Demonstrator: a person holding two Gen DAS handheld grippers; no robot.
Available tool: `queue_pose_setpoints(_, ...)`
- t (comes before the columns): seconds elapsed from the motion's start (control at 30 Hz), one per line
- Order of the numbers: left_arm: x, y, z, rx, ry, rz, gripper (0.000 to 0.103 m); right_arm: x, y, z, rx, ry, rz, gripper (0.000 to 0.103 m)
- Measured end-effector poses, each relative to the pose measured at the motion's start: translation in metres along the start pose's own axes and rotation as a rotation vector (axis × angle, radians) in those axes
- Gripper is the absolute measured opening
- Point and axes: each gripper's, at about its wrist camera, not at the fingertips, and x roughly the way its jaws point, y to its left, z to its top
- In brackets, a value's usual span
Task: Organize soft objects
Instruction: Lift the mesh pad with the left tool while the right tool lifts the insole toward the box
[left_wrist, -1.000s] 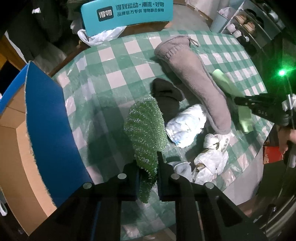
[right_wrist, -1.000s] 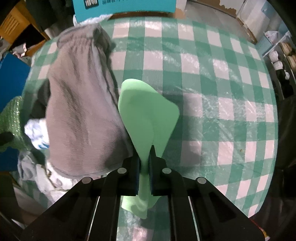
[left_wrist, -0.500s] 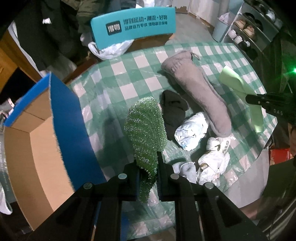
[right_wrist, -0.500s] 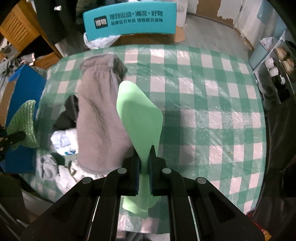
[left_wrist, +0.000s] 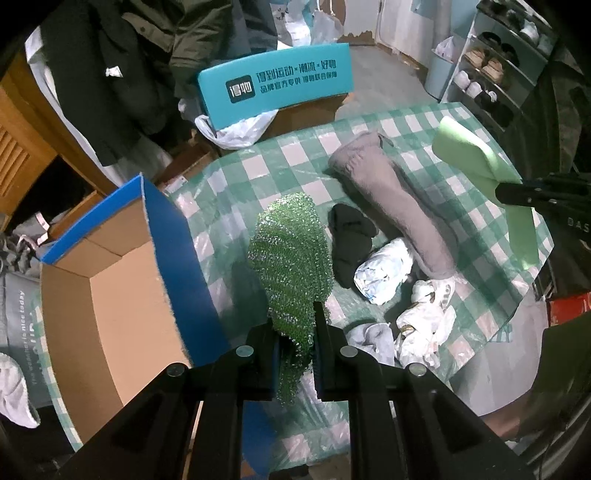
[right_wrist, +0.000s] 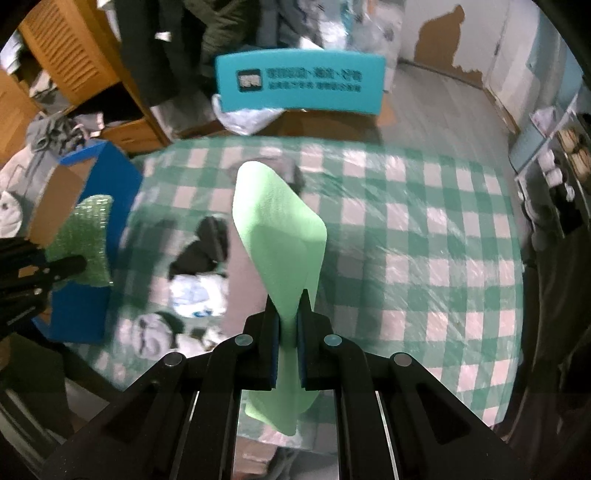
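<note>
i'm carrying a green mesh scrubber (left_wrist: 291, 258) in the left gripper (left_wrist: 295, 354) and, probably, a foam sheet (right_wrist: 280, 236) clamped in the right gripper (right_wrist: 287, 334); next, dropping both into the cardboard box (left_wrist: 110, 295).

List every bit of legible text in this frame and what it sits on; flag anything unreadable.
"得物" logo, then "得到运动×潮流×好物": teal box flap; the smaller line beneath is too small to read surely.
"DAS", cut off: body of the right gripper.
"...is nice today", partly hidden: grey bag.
In the right wrist view the teal flap's print is too blurred to read.
</note>
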Motion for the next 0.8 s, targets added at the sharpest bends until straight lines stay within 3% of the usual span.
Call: queue_pose_setpoints(0.8,-0.040,0.030,-0.027,-0.030,-0.070,0.054,0.013,-0.029,0.095,0.018,-0.135,-0.072,0.117,0.007)
